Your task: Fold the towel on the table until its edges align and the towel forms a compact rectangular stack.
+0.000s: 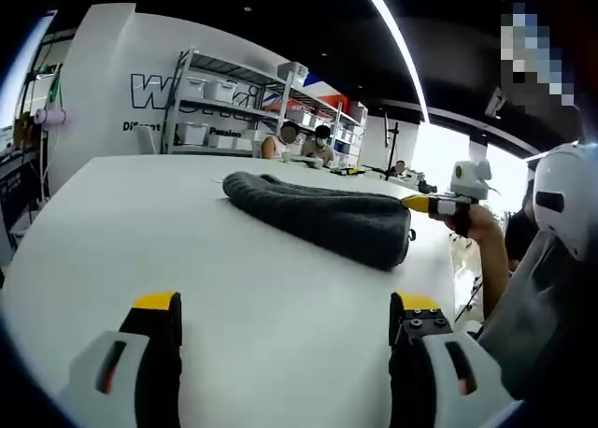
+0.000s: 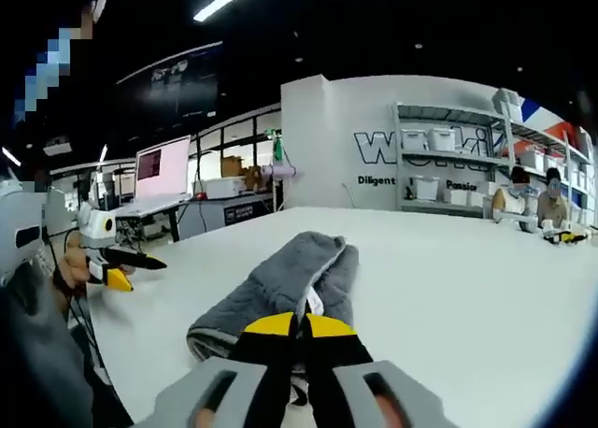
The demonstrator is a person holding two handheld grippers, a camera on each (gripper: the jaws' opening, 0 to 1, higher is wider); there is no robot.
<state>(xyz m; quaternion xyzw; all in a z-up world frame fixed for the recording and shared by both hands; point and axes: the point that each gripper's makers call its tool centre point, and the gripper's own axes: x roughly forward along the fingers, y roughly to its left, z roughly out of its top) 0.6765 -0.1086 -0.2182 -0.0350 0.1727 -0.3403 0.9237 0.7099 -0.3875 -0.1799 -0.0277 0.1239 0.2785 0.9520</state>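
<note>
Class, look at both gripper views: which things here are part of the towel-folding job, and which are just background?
Part of the job:
towel, partly folded
table
left gripper, jaws open
right gripper, jaws shut at the towel's near end

Background:
shelves with bins
monitor
seated people

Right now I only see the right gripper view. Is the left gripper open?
Observer: Yes. In the left gripper view the left gripper has its jaws wide apart, with nothing between them.
Operator: Is it at the towel?
Observer: No, short of it. Bare table lies between its tips and the towel.
Operator: And my right gripper from that side?
Observer: The right gripper, held by a hand, meets the towel's end. I cannot confirm a pinch.
</note>
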